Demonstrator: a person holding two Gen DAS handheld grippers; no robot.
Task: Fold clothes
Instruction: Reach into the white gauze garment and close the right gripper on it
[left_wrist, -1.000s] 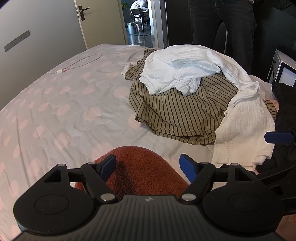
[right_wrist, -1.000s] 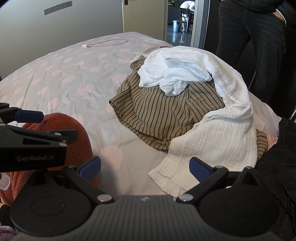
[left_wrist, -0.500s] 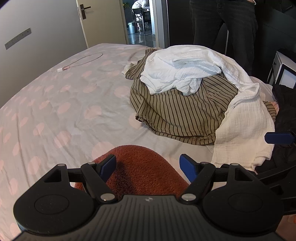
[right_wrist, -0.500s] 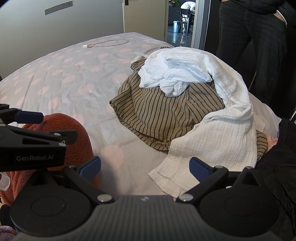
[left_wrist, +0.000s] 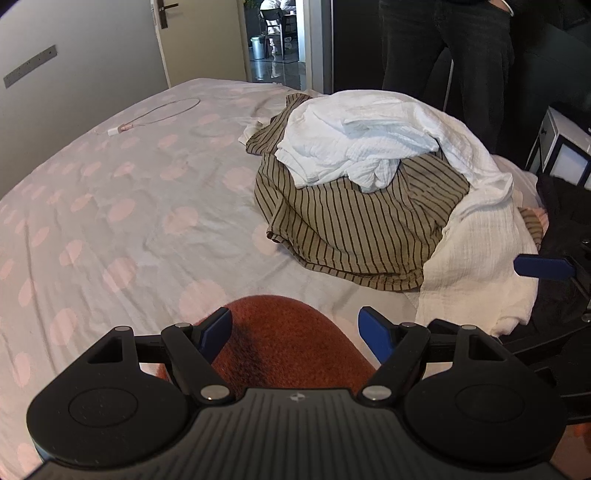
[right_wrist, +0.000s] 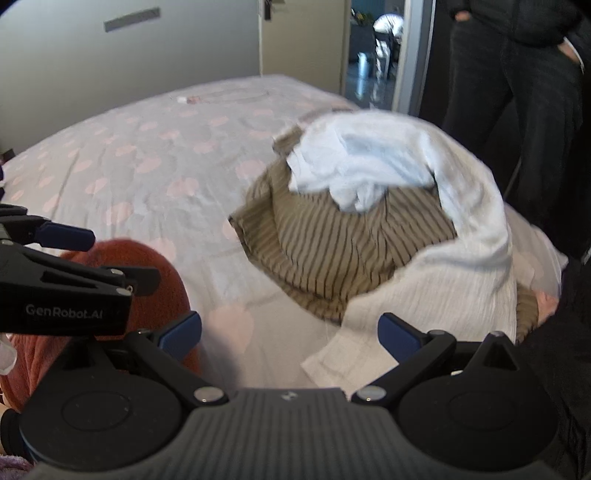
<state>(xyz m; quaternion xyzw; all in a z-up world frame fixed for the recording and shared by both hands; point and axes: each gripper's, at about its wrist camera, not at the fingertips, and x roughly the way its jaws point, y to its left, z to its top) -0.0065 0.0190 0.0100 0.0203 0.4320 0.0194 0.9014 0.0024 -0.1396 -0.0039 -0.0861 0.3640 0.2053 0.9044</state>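
A heap of clothes lies on the bed: a white crinkled garment (left_wrist: 373, 144) draped over an olive striped shirt (left_wrist: 351, 225), also in the right wrist view (right_wrist: 373, 166) (right_wrist: 332, 251). A rust-red fuzzy garment (left_wrist: 284, 347) lies at the near edge, under my left gripper (left_wrist: 295, 332), which is open with its jaws either side of it. My right gripper (right_wrist: 290, 334) is open and empty above the sheet, just short of the white garment's lower hem (right_wrist: 343, 354). The red garment (right_wrist: 159, 288) lies to its left.
The bed has a grey sheet with pink dots (left_wrist: 122, 206). A thin cable (left_wrist: 155, 114) lies at its far side. A person in dark trousers (left_wrist: 443, 55) stands beyond the heap. Dark clothing (left_wrist: 561, 206) and a white box (left_wrist: 565, 147) are at the right.
The right gripper's view has shifted and blurred, with the clothes heap now nearer and more central; it is moving. The left gripper has hardly moved.
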